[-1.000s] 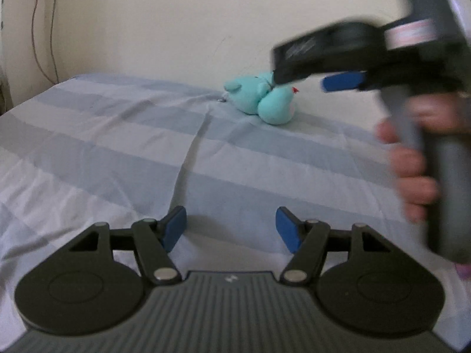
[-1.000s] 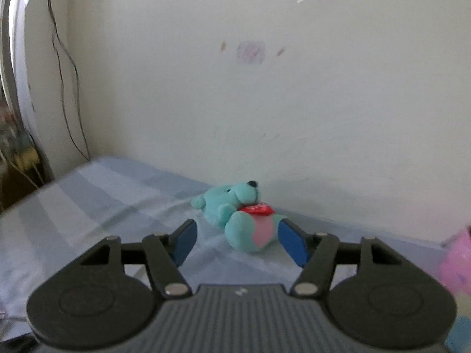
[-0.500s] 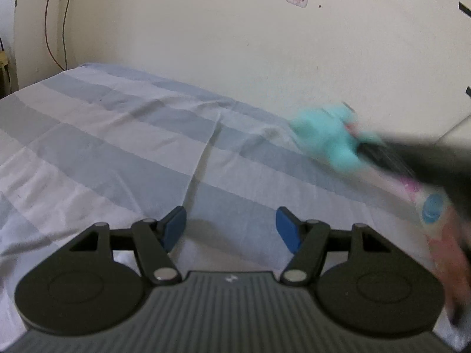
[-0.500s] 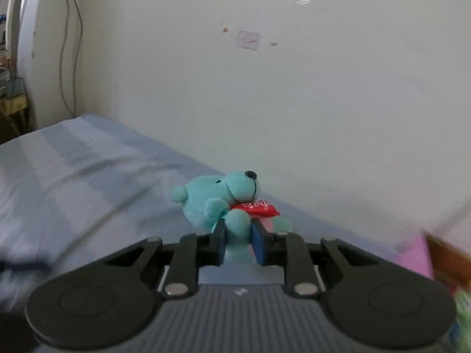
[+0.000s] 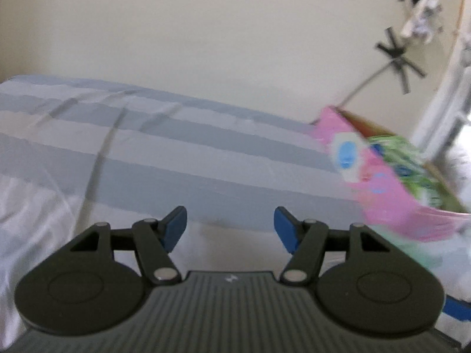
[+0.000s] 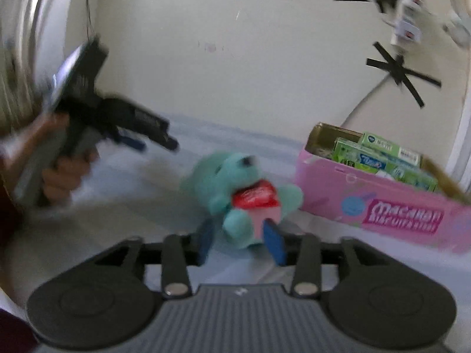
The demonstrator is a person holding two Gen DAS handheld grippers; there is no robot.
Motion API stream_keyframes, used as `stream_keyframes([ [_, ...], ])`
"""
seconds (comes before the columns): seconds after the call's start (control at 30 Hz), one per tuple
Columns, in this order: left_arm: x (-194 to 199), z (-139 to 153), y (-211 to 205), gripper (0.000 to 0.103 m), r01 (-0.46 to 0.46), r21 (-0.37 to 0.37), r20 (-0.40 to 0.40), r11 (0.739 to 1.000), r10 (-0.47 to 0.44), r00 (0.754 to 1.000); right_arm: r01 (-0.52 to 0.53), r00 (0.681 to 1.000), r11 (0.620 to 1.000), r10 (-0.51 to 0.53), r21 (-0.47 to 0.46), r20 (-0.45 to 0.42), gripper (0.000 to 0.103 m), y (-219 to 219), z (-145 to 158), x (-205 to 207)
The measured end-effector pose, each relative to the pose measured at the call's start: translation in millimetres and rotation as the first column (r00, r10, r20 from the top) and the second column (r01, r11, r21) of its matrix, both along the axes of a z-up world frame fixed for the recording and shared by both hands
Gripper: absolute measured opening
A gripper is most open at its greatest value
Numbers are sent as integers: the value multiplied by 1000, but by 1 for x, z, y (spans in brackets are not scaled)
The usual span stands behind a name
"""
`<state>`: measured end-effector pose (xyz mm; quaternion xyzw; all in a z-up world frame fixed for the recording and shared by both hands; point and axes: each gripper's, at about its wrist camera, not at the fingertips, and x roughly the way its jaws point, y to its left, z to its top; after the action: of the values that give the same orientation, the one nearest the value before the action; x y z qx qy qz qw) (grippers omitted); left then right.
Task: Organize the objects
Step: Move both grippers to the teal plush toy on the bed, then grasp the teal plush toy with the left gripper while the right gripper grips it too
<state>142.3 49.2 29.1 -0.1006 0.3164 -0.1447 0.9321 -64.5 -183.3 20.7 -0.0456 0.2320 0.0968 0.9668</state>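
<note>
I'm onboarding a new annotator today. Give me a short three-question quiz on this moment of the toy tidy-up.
1. True or false: the right gripper grips the turquoise plush bear with the red heart.
2. Multiple choice: the open pink cardboard box already contains A) green cartons, B) a second bear, C) nothing.
3. Fill in: the left gripper is ____ and holds nothing over the blue-and-white striped bedsheet.

Key: 1 true. 2 A. 3 open.

Plush teddy (image 6: 235,182), glossy cardboard box (image 6: 382,206), cloth bedsheet (image 5: 176,153).
</note>
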Motion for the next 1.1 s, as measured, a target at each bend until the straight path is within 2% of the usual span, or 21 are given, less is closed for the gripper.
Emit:
stream_keyframes([
  [0.07,-18,7,-5,67,53,-38,-8,998,-53,999,1,1000,994,-4,106,22,47,-24,12,-9],
  [0.17,-41,19,-17,67,112,-38,13,993,-112,994,32,999,966,-39,258,22,47,-62,20,-9],
  [0.27,-52,25,-25,72,143,-33,35,989,-142,989,62,998,889,-44,454,-50,46,-98,18,12],
  [0.33,-52,25,-34,74,178,-34,25,983,-177,984,56,997,842,-19,536,-75,46,-113,11,16],
  [0.37,-51,23,-38,74,189,-29,19,982,-189,982,53,996,830,-7,555,-85,46,-114,6,19],
  [0.43,-47,19,-44,80,212,-33,2,977,-212,977,39,995,834,21,551,-102,46,-108,-1,21],
  [0.47,-44,16,-45,88,219,-49,-10,975,-220,976,21,993,841,43,540,-107,47,-103,-6,21],
  [0.5,-41,14,-45,92,219,-75,-25,973,-222,975,-2,991,852,71,523,-113,48,-98,-8,21],
  [0.57,-35,9,-41,92,241,-154,-55,958,-252,966,-31,986,881,105,472,-130,53,-87,-11,24],
  [0.63,-29,5,-41,92,265,-213,-76,941,-286,955,-42,983,906,112,421,-143,54,-78,-12,27],
  [0.77,-19,-10,-48,91,323,-295,-115,899,-369,922,-70,977,915,143,396,-156,54,-65,-16,46],
  [0.8,-16,-17,-52,86,333,-317,-136,888,-390,911,-75,975,918,150,388,-166,49,-60,-19,54],
  [0.83,-15,-23,-56,81,326,-312,-161,893,-387,908,-79,969,918,162,389,-184,44,-58,-24,62],
  [0.87,-19,-24,-60,77,322,-277,-148,905,-372,916,-76,967,913,166,401,-195,43,-54,-27,67],
  [0.93,-29,-13,-64,74,336,-244,-119,910,-372,921,-76,974,922,150,379,-170,39,-47,-25,64],
  [1.1,-34,38,-83,73,415,-216,8,884,-423,906,-94,995,938,97,334,5,39,-56,8,43],
])
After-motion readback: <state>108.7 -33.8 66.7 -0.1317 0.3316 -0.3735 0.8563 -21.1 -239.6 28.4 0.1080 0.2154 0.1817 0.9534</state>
